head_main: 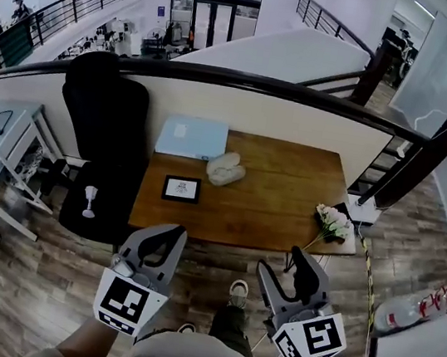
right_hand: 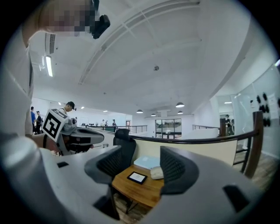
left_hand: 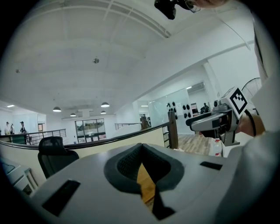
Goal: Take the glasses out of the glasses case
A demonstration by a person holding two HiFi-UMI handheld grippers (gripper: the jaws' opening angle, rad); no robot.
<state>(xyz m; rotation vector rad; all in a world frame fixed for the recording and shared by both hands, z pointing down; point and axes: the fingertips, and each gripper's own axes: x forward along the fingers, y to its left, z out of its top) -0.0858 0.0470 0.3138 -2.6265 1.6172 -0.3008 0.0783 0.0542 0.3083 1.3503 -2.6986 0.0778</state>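
A white glasses case (head_main: 225, 168) lies shut on the wooden table (head_main: 271, 198), near its back middle; in the right gripper view the glasses case (right_hand: 156, 172) shows between the jaws, far off. No glasses are in sight. Both grippers hang well short of the table's front edge, above the floor. My left gripper (head_main: 175, 231) has its tips touching and holds nothing; in its own view the left gripper (left_hand: 141, 145) shows only a thin slit of table. My right gripper (head_main: 280, 258) stands open and empty, as the right gripper (right_hand: 141, 157) shows with a wide gap between its pads.
On the table sit a light blue flat box (head_main: 192, 137), a small black-framed picture (head_main: 181, 188) and white flowers (head_main: 333, 222) at the right edge. A black office chair (head_main: 103, 112) and a white goblet (head_main: 90, 199) stand left of the table. A dark railing (head_main: 304, 94) runs behind it.
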